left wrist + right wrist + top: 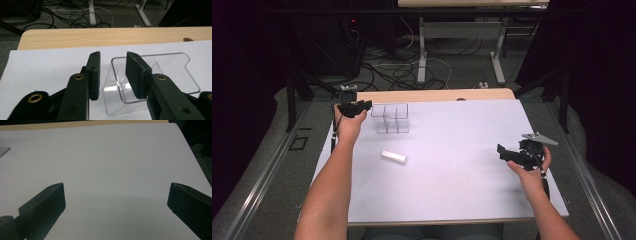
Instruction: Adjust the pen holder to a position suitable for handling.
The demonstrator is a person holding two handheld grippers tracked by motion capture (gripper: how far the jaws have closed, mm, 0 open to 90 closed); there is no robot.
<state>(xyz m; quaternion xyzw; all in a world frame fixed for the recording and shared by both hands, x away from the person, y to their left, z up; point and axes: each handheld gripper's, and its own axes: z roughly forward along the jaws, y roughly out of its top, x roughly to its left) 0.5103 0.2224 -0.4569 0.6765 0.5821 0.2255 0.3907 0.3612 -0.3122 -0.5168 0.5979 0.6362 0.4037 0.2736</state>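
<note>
A clear plastic container with inner dividers stands at the back left of the white sheet. My left gripper is at its left end. In the left gripper view the container has its near wall between the two jaws of that gripper; one jaw is outside, the other inside, and a gap shows on both sides of the wall. A small white block lies flat in front of the container. My right gripper hovers low at the right, jaws wide apart and nothing between them.
A white sheet covers most of the wooden table, whose bare strip runs along the far edge. Beyond it are a floor with cables and table legs. A corner of the container shows in the right gripper view.
</note>
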